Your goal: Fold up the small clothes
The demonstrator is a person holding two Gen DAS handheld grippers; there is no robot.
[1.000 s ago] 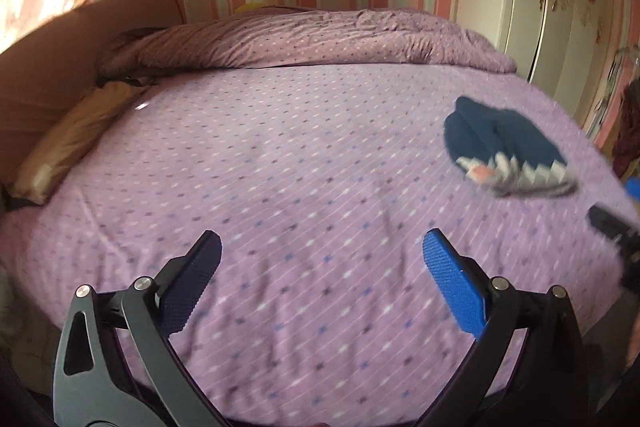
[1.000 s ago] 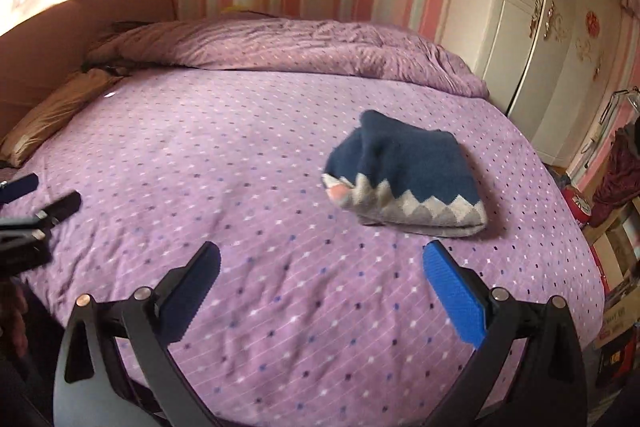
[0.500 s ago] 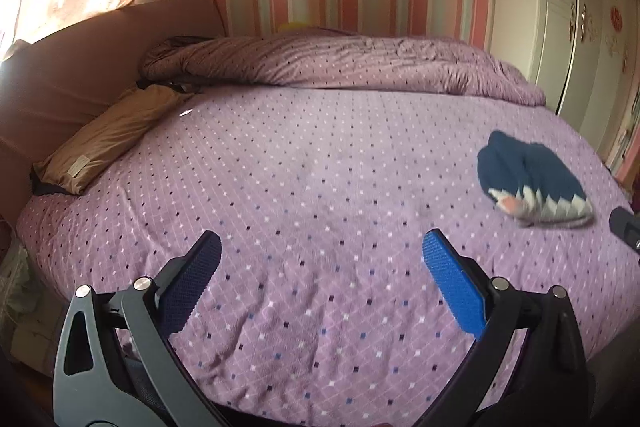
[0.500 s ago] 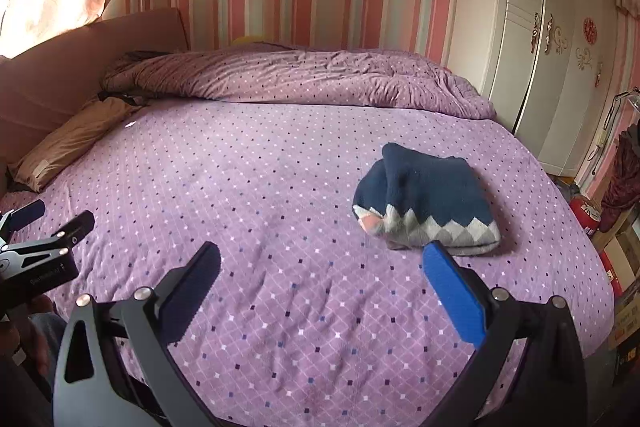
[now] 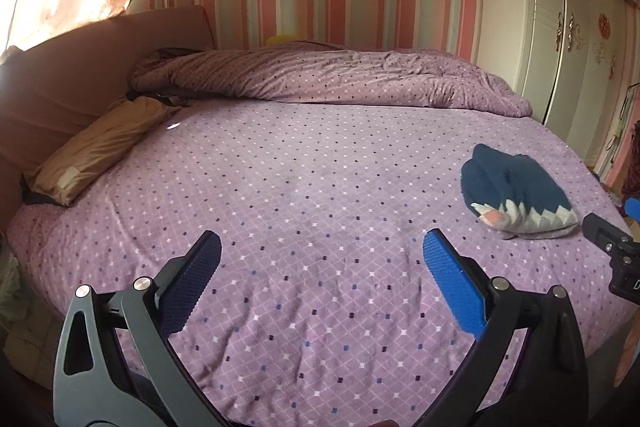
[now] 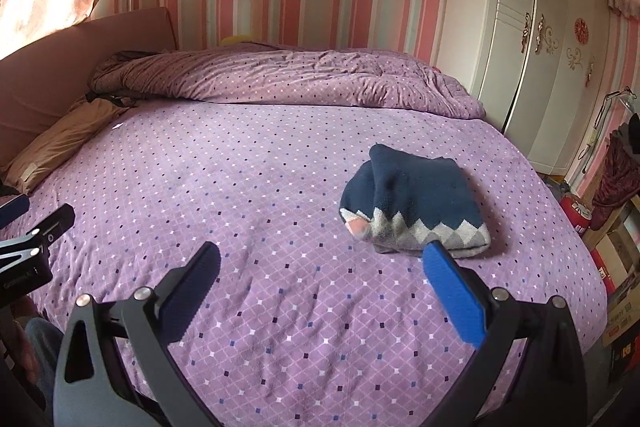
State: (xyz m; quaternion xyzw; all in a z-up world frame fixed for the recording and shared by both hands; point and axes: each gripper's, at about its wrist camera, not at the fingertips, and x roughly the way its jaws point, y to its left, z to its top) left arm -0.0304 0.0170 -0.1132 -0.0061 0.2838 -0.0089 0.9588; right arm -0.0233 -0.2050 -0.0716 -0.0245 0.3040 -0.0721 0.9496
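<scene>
Garment position: the folded navy-blue knit garment with a grey-and-white zigzag hem [image 6: 414, 201] lies on the purple diamond-patterned bedspread [image 6: 256, 187], toward the bed's right side, ahead of my right gripper [image 6: 320, 259] and just beyond its blue-padded right finger [image 6: 454, 297], not touched by it.
From my left side: the same garment [image 5: 516, 193] sits well off to the right of my left gripper [image 5: 320, 259], near the bed's edge.
Right gripper state: fingers spread wide, nothing between them, only bedspread below.
Left gripper state: fingers likewise wide apart, empty, over the near part of the bed [image 5: 304, 187].
Garment look: a compact, thick bundle, dark blue on top, zigzag band along the near edge, a small pink patch at its left corner.
Other things: a bunched purple duvet [image 6: 280, 79] lies along the far side; a tan pillow [image 5: 96, 147] rests by the brown headboard [image 5: 80, 67].
</scene>
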